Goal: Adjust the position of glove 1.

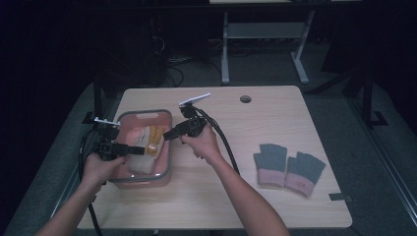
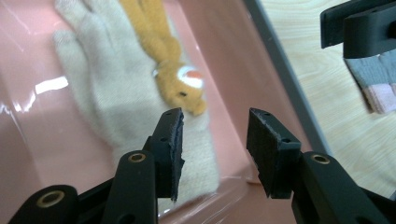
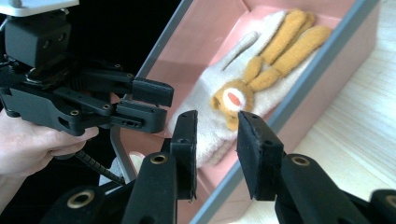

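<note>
Pink plastic bin (image 1: pixel 163 169) with a grey rim sits at the left of the table (image 1: pixel 246 196). Inside it lies a cream knitted glove (image 2: pixel 116 98) carrying an orange rabbit figure (image 2: pixel 180 81), flat on the bin floor. The high view hints at more pale fabric in the bin, too blurred to identify.

Left claw (image 2: pixel 215 140): jaws set wide apart, nothing between them, poised over the cuff end of the cream glove. Whether the tips touch the fabric cannot be settled.

Right claw (image 3: pixel 217 140): jaws parted at a moderate gap, empty, hovering at the bin's near wall and aimed at the glove's cuff and the rabbit's head. The high view places it over the bin's right rim.

A grey pair of fingerless gloves with pink cuffs (image 1: pixel 287 169) lies side by side at the right of the table, well apart from the bin and from both claws.

Assessment: the work appears to concern lifting gloves out of the bin and laying them out on the table. If so, the grey pair represents the finished portion. The cream glove is not yet gripped. Remaining, by this reading: close on the cream glove, raise it clear of the rim, and place it on the table.
</note>
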`<state>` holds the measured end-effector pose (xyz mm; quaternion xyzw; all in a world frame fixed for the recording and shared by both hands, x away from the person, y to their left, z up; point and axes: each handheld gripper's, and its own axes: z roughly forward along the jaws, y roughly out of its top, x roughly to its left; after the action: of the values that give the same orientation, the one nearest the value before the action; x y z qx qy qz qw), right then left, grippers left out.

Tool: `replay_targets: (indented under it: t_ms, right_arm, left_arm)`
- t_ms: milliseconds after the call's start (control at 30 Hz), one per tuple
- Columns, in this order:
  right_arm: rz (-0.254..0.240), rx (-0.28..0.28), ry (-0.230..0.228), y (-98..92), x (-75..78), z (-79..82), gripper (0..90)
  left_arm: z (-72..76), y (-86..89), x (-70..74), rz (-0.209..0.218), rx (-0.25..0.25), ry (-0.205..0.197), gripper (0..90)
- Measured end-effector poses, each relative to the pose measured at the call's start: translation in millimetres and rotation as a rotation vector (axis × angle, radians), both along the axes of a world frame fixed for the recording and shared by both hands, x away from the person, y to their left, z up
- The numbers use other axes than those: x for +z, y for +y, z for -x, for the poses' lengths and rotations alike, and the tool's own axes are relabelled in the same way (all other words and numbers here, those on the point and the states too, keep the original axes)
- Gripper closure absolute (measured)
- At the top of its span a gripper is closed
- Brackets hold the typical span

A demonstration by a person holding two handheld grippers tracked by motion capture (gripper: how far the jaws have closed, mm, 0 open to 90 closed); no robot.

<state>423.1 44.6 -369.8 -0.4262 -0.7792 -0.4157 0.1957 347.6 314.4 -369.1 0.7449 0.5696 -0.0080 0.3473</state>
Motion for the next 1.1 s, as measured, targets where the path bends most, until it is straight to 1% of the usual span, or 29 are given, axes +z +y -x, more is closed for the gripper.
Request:
replay_targets:
  t_ms: [133,333,400,467,667,800,900,933,1100]
  right_arm:
    - [-0.013,-0.01,-0.003,-9.3,0.7,0.7,67.1]
    - [-0.026,-0.028,0.0,-24.0,3.1,2.0,66.2]
    - [-0.038,-0.035,-0.001,-29.5,4.6,2.9,66.0]
    - [-0.037,-0.039,-0.008,-33.7,5.6,3.7,65.7]
    - [-0.056,-0.064,-0.012,-50.4,7.4,7.3,64.4]
    - [-0.06,-0.079,-0.013,-60.9,7.9,10.2,63.8]
    - [-0.065,-0.088,-0.009,-70.6,8.1,12.9,63.3]
    - [-0.066,-0.092,-0.014,-72.6,7.8,13.6,63.0]
    - [-0.061,-0.109,-0.015,-87.8,6.0,17.3,61.3]
  left_arm:
    - [-0.7,-4.7,1.1,-0.001,-0.008,-0.004,55.5]
    - [-1.1,-13.7,5.1,0.019,-0.02,-0.015,54.5]
    - [-0.8,-17.5,7.0,0.019,-0.028,-0.018,54.5]
    - [-0.2,-21.2,9.6,0.023,-0.04,-0.023,54.4]
    - [0.2,-34.0,14.8,0.027,-0.068,-0.036,52.5]
    - [1.0,-40.8,16.6,0.037,-0.078,-0.045,50.4]
    - [1.4,-46.2,19.0,0.055,-0.084,-0.055,49.5]
    - [1.5,-49.2,20.2,0.064,-0.088,-0.061,49.3]
    - [1.2,-64.6,23.8,0.065,-0.126,-0.07,48.3]
